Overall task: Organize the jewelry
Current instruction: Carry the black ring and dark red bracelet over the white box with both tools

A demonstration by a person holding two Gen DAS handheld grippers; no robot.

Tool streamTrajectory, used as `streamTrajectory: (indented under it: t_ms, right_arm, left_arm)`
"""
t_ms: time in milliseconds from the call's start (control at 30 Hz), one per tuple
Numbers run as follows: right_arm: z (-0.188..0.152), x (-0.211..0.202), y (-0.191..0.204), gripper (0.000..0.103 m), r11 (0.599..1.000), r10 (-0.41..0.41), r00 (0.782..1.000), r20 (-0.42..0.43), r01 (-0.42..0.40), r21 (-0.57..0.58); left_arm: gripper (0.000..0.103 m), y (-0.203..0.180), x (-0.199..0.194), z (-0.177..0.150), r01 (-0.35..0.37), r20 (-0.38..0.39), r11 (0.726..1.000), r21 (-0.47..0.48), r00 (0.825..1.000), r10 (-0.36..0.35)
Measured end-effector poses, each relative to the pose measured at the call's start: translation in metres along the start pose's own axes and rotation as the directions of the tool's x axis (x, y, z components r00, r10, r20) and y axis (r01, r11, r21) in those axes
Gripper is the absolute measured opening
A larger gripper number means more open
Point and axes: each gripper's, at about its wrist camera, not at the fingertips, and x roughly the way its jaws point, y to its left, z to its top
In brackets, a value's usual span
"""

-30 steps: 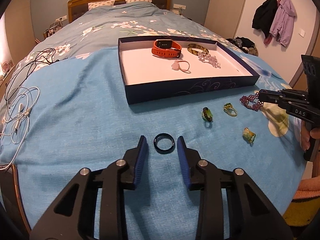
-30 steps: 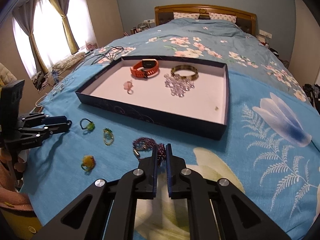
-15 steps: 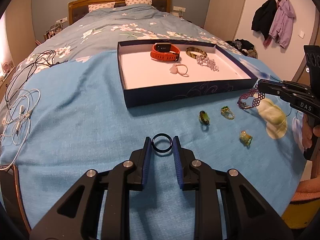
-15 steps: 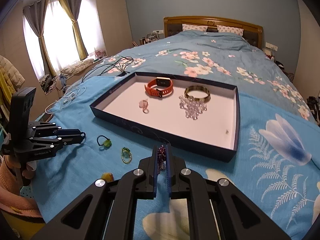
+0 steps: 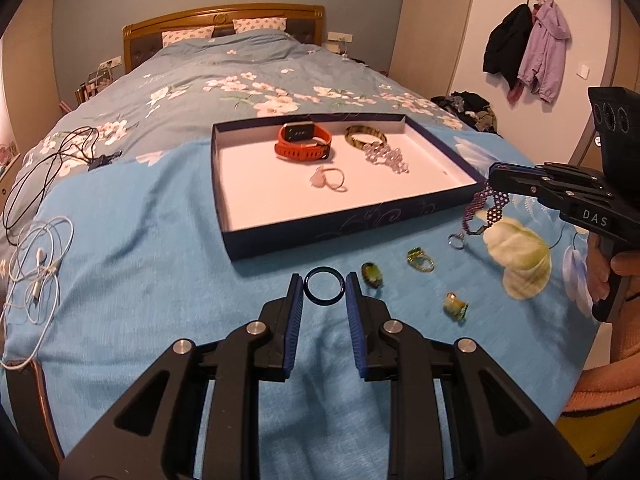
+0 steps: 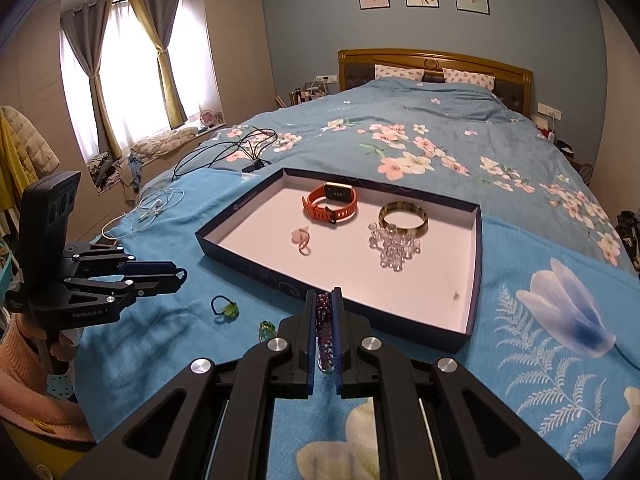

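A dark blue tray (image 5: pixel 352 224) with a white floor lies on the blue bedspread; it also shows in the right wrist view (image 6: pixel 474 280). It holds an orange watch (image 5: pixel 303 143), a tortoiseshell bangle (image 5: pixel 365 136), a clear bead bracelet (image 5: pixel 387 158) and a pink ring (image 5: pixel 328 178). My left gripper (image 5: pixel 323 289) is shut on a dark ring (image 5: pixel 323 289) and holds it above the bedspread, in front of the tray. My right gripper (image 6: pixel 324 304) is shut on a purple beaded bracelet (image 6: pixel 325 332), which hangs in the air (image 5: pixel 486 208) by the tray's near right corner.
Three small green and yellow rings (image 5: pixel 372 274) (image 5: pixel 420 259) (image 5: pixel 455 304) lie on the bedspread in front of the tray. White earphones (image 5: pixel 38 264) and black cables (image 5: pixel 48 160) lie at the left. Coats (image 5: pixel 524 48) hang on the right wall.
My left gripper has closed on the dark ring and lifted it. My right gripper has lifted the purple bracelet off the bedspread and carried it up toward the tray.
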Motion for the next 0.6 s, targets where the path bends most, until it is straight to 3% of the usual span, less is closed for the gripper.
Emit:
streamTrajectory:
  t_ms: [600]
  right_arm:
    - [0.030, -0.003, -0.004, 0.006, 1.000, 0.017, 0.998, 0.065, -0.016, -0.020]
  left_arm:
    - [0.022, -0.008, 0.004, 0.036, 0.015, 0.059, 0.999, 0.047, 0.998, -0.018]
